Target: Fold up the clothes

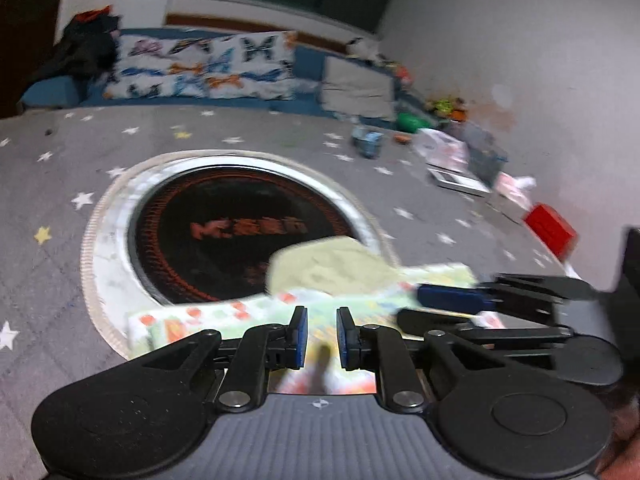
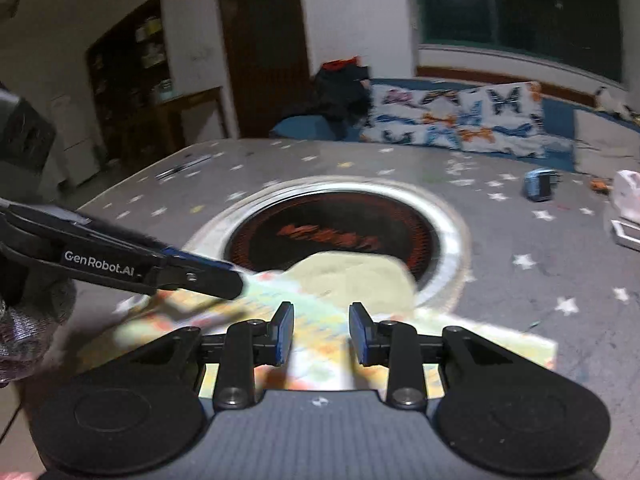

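Left claw (image 1: pixel 322 334) parted above patterned garment (image 1: pixel 224 316); right claw (image 1: pixel 460 304) beside

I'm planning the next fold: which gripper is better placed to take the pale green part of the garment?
Probably the right gripper: in its own view the pale green part lies straight ahead of its parted fingers. The left gripper has it ahead but off to its right.

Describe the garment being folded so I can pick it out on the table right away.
Start at the grey star-print table cover and find the black round burner sunk in its middle. At the burner's near edge, just ahead of both grippers, lies the garment. It is the only cloth there: pale yellow-green on top, with a bright orange-and-green printed layer underneath.
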